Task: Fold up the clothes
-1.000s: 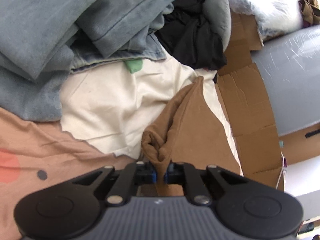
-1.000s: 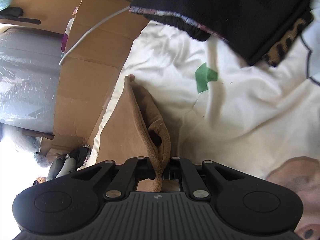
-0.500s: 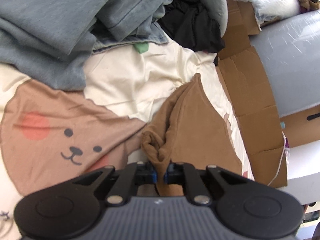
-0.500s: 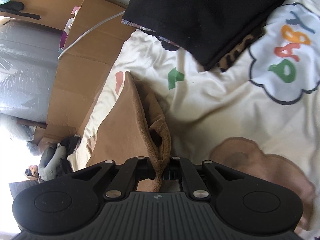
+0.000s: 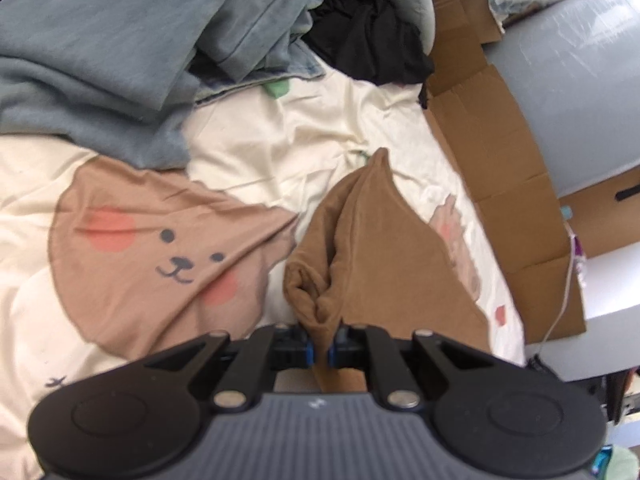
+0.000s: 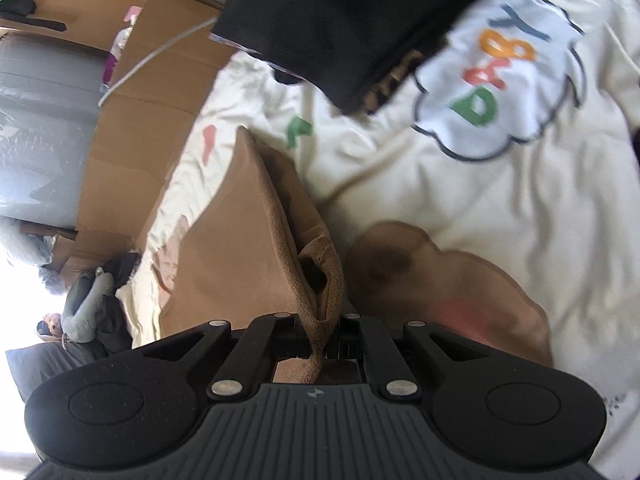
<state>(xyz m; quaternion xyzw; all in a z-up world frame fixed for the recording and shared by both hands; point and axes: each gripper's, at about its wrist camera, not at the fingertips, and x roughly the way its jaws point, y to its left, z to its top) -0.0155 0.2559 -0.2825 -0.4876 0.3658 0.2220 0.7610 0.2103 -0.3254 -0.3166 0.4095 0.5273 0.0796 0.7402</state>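
Brown cloth fills the lower middle of both wrist views, bunched into a thick folded edge that runs straight down between the fingers. In the left view the left gripper is clenched on that edge, its blue pads pressed against the fabric from both sides. In the right view the right gripper is clamped on another bunch of the same cloth; its pads are hidden behind the fabric. The part of the cloth below each grip is cut off by the gripper body. It rises to a point over a cream blanket printed with a bear face. Grey-blue clothes pile at upper left, a black garment sits blurred at the top of the right view, and cardboard lies along the blanket's edge.
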